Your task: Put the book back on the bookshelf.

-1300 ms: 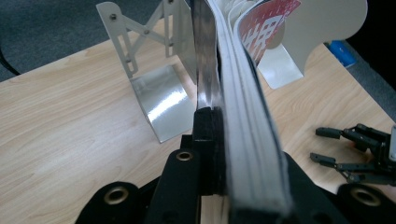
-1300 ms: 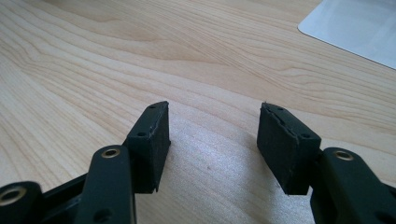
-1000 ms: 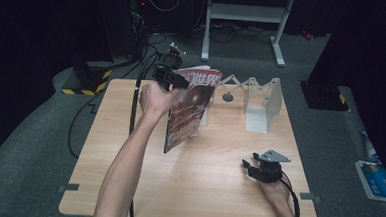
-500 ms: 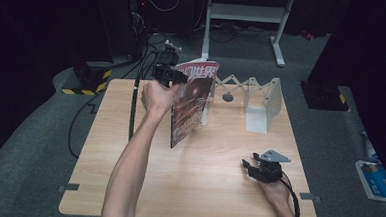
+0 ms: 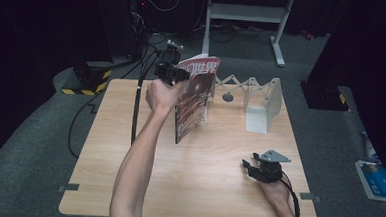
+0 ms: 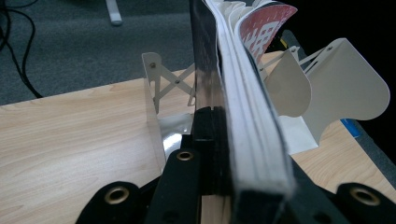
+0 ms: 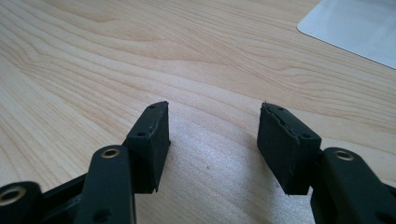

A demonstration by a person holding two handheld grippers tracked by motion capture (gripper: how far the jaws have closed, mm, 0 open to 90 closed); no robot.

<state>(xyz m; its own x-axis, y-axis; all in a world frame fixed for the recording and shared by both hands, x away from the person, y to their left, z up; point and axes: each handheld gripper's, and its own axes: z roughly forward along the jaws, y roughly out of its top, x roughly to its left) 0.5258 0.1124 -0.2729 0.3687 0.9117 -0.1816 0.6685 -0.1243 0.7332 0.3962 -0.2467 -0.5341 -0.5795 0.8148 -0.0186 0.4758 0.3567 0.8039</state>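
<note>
- Up at the far side of the table [image 5: 129,135], the left gripper [image 5: 175,73] is clamped on a magazine [image 5: 194,96], which stands nearly upright in the air, its lower edge hanging close above the wood.
- Seen along the left gripper's own jaws, the magazine [image 6: 243,116] sits edge-on between the pads, spine and page block squeezed from both sides, and the red cover curls away at the top beyond the fingertips.
- Just past those fingertips stands a white folding rack [image 6: 327,88] with rounded dividers; the magazine's far end is near the rack's first divider, but whether it touches cannot be told.
- From above, the same rack [image 5: 261,102] stretches across the back of the table, to the right of the left gripper, with its scissor links showing between the plates.
- Nearer the person, the right gripper [image 5: 258,168] rests low over the table's right front part, well apart from the magazine and rack.
- Its jaws stand spread with nothing between them; the bare wood [image 7: 140,60] shows in the gap, and one black pad [image 7: 152,140] hovers just above the grain.
- Beyond the right fingertips, off to the upper right in the right gripper view, lies the pale corner of the rack's base plate [image 7: 355,28].
- A forearm [image 5: 135,165] reaches from the near edge up to the left gripper.
</note>
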